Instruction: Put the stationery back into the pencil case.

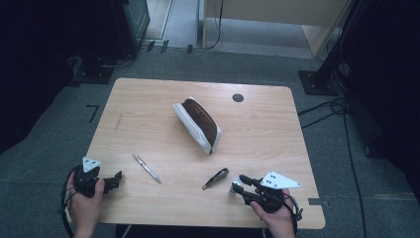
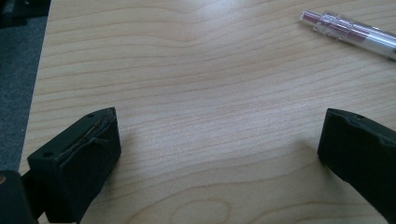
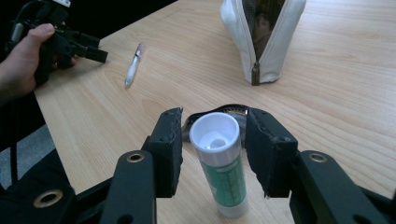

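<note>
Standing upright on the bench [image 1: 148,99], a glue stick [image 3: 219,163] is being flanked by the right tongs [image 3: 215,154], pads apart and not yet pressing; the left tongs [image 2: 219,154] are being held wide apart near a pen [image 2: 350,32].

no text, brand or number can be read. the glue stick [image 3: 219,168], standing near the front edge of the table [image 3: 327,93], carries a green label with rows of pale print, too small and blurred to make out. the pen [image 2: 350,32] shows only unreadable red markings inside its clear barrel.
</note>
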`<state>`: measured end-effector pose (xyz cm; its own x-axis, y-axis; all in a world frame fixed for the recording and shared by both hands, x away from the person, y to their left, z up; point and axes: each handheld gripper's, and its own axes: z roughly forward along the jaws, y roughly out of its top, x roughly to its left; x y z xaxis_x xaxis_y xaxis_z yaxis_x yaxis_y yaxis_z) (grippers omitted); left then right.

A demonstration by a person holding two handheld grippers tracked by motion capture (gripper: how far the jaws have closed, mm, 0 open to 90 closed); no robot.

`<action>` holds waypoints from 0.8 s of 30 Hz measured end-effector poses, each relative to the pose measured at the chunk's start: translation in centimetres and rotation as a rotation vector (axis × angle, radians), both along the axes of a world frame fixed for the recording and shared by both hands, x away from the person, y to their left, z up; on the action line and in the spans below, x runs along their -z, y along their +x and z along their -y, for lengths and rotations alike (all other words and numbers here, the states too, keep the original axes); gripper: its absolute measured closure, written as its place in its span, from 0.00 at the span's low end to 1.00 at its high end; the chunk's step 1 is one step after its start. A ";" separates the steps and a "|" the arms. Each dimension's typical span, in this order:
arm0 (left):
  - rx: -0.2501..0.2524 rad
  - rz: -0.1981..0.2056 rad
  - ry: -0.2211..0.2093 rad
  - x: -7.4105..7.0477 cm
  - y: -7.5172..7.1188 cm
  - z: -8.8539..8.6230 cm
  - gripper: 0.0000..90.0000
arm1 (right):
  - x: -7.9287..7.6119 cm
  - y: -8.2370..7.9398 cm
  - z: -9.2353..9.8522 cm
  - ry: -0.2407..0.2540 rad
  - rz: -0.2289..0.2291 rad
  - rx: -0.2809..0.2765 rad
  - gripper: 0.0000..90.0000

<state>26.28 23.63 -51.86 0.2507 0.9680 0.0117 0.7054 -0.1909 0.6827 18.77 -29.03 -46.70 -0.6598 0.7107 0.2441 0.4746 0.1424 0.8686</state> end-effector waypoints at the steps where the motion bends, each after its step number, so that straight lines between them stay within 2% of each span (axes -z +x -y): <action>1: 0.000 0.000 0.000 0.0 0.0 0.0 0.00 | 0.1 0.0 0.0 -0.002 -0.002 0.003 0.64; 13: 0.000 0.000 0.000 0.0 0.0 0.0 0.00 | 0.7 -0.3 -0.7 -0.065 0.011 0.021 0.68; 19: 0.000 0.000 0.000 0.0 0.0 0.0 0.00 | 0.7 -0.6 -0.9 -0.118 0.051 0.042 0.72; 24: 0.000 0.000 0.000 0.0 0.0 0.0 0.00 | 0.5 -0.6 -0.7 -0.120 0.050 0.061 0.74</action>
